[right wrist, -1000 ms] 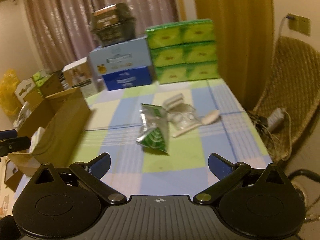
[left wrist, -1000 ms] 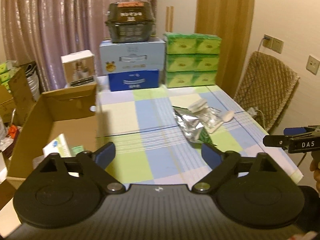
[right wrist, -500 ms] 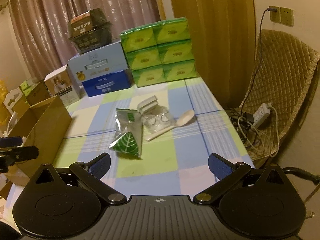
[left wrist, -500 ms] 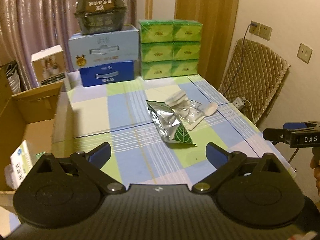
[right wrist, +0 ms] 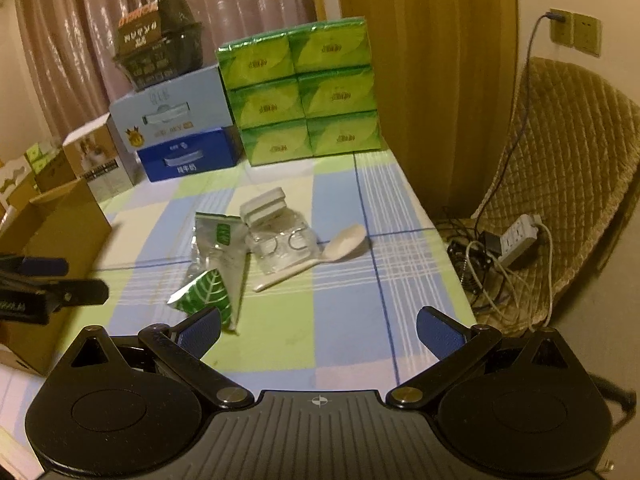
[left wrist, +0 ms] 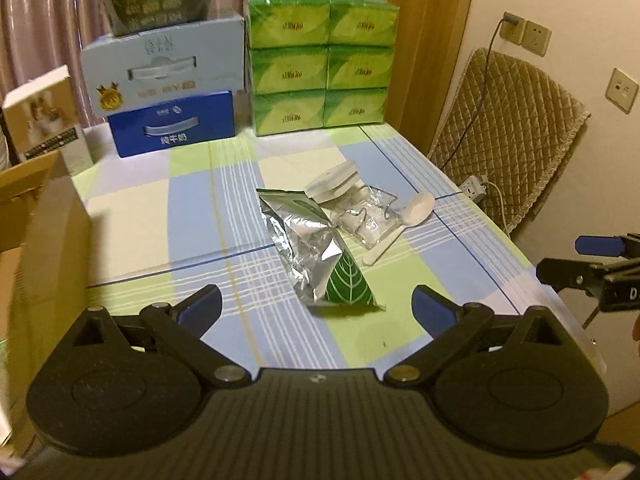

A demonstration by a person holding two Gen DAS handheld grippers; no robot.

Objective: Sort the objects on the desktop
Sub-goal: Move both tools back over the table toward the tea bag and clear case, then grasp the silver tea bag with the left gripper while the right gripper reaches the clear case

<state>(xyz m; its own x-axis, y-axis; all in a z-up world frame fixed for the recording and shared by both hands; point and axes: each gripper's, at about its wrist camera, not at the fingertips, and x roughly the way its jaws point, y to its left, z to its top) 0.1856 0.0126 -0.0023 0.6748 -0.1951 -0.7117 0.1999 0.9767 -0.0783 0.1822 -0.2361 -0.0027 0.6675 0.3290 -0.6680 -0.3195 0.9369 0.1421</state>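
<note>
A silver foil pouch with a green leaf print (left wrist: pixel 316 256) (right wrist: pixel 216 268) lies mid-table. Beside it lie a clear plastic wrapper (left wrist: pixel 366 216) (right wrist: pixel 286 246), a small white box (left wrist: pixel 334 180) (right wrist: pixel 264 204) and a white plastic spoon (left wrist: pixel 404 220) (right wrist: pixel 324 254). My left gripper (left wrist: pixel 316 306) is open and empty, just short of the pouch. My right gripper (right wrist: pixel 318 328) is open and empty, hovering over the near table edge, right of the pouch. Each gripper shows at the edge of the other's view, the right (left wrist: pixel 592 264) and the left (right wrist: pixel 52 284).
An open cardboard box (left wrist: pixel 40 240) (right wrist: pixel 52 232) stands at the table's left. Green tissue packs (left wrist: pixel 320 64) (right wrist: pixel 304 92), blue cartons (left wrist: pixel 168 80) and a dark basket (right wrist: pixel 160 56) stand at the back. A padded chair (right wrist: pixel 568 184) and a power strip (right wrist: pixel 520 236) are to the right.
Both grippers moved forward toward the pile of items. The left view swung right, away from the cardboard box. Both stayed open.
</note>
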